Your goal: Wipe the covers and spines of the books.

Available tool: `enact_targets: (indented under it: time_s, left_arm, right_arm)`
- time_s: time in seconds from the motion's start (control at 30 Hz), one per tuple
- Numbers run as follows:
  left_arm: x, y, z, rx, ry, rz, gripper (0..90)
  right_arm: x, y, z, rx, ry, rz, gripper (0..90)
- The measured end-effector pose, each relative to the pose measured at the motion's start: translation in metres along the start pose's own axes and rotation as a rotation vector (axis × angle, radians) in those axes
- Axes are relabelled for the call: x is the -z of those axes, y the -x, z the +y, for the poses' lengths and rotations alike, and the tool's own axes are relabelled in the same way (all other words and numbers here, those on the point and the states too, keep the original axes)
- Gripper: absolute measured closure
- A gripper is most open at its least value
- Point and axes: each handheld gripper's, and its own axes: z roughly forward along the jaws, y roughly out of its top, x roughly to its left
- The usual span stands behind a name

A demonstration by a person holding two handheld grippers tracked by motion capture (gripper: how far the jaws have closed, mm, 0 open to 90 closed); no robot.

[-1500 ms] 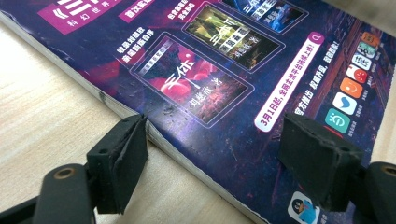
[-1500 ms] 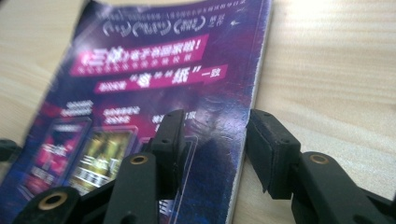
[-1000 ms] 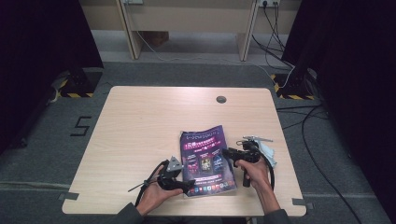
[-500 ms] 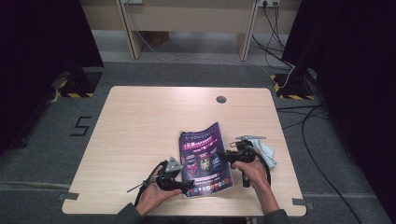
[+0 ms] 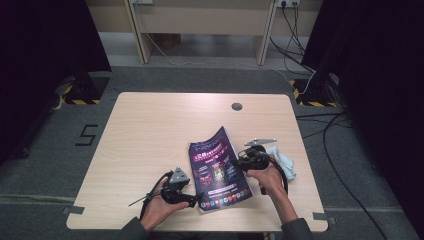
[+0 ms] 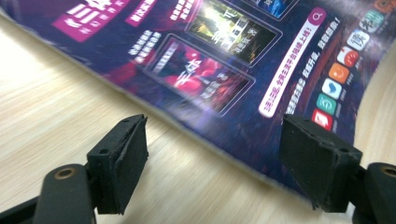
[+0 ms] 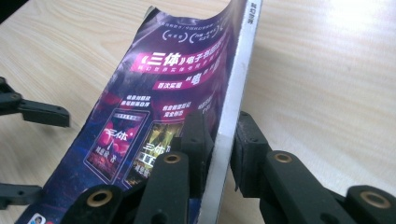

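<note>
— Magazine position? 
— Lower centre of the table, spine edge lifted.
— Tongs? 
— Right gripper has just been closing, pinching its spine; left gripper gapes wide beside it.

magazine: we see glossy printed paper | worktop: smooth matt pale wood grain | tool pads: matt black rubbery

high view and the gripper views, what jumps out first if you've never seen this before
A purple magazine with pink lettering lies near the front of the pale wooden table, its right edge lifted. The right gripper has just been closing its jaws on that edge and pinches it. The left gripper waits open at the magazine's lower left edge.
</note>
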Motion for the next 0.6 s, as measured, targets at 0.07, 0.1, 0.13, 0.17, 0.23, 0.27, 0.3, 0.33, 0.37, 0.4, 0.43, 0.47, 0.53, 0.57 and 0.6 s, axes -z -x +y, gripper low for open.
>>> enact_targets:
  time_s: [0.07, 0.1, 0.13, 0.17, 0.23, 0.27, 0.3, 0.33, 0.37, 0.4, 0.43, 0.47, 0.53, 0.57, 0.6]
  left_arm:
    - [0.007, -0.005, -0.004, 0.008, 0.004, 0.004, 22.9]
    - [0.011, -0.008, -0.006, 0.014, 0.007, 0.01, 22.9]
    - [0.014, -0.011, -0.008, 0.02, 0.011, 0.013, 22.9]
    - [0.017, -0.013, -0.009, 0.029, 0.017, 0.018, 22.9]
    - [0.022, -0.019, -0.013, 0.038, 0.018, 0.03, 22.9]
    - [0.023, -0.021, -0.015, 0.042, 0.015, 0.036, 22.9]
    - [0.023, -0.021, -0.015, 0.042, 0.015, 0.036, 22.9]
    - [0.025, -0.025, -0.017, 0.055, 0.013, 0.042, 22.9]
    - [0.025, -0.027, -0.018, 0.058, 0.012, 0.045, 22.9]
    - [0.026, -0.028, -0.018, 0.061, 0.012, 0.048, 22.9]
    - [0.025, -0.029, -0.018, 0.065, 0.013, 0.049, 22.9]
    - [0.025, -0.029, -0.018, 0.064, 0.009, 0.049, 23.0]
    - [0.024, -0.029, -0.019, 0.059, 0.004, 0.049, 23.0]
    - [0.024, -0.029, -0.019, 0.06, 0.002, 0.047, 23.0]
    - [0.024, -0.029, -0.019, 0.059, 0.0, 0.044, 23.1]
  right_arm:
    - [0.0, -0.002, 0.005, 0.013, -0.016, -0.008, 78.9]
    - [0.0, -0.003, 0.008, 0.022, -0.025, -0.012, 79.2]
    - [0.0, -0.004, 0.011, 0.037, -0.03, -0.017, 79.6]
    - [0.0, -0.005, 0.014, 0.044, -0.036, -0.021, 79.9]
    - [0.0, -0.008, 0.02, 0.064, -0.048, -0.033, 80.6]
    - [0.001, -0.009, 0.024, 0.081, -0.057, -0.036, 80.8]
    - [0.001, -0.011, 0.028, 0.09, -0.058, -0.043, 81.3]
    - [0.002, -0.012, 0.032, 0.099, -0.064, -0.052, 81.6]
    - [0.002, -0.013, 0.036, 0.113, -0.068, -0.057, 82.1]
    - [0.004, -0.014, 0.04, 0.128, -0.066, -0.066, 82.4]
    - [0.005, -0.016, 0.043, 0.135, -0.072, -0.07, 82.5]
    - [0.006, -0.017, 0.047, 0.151, -0.074, -0.081, 82.7]
    - [0.009, -0.019, 0.055, 0.179, -0.086, -0.099, 82.8]
    - [0.011, -0.02, 0.058, 0.186, -0.087, -0.114, 82.9]
    - [0.013, -0.021, 0.062, 0.198, -0.094, -0.126, 82.9]
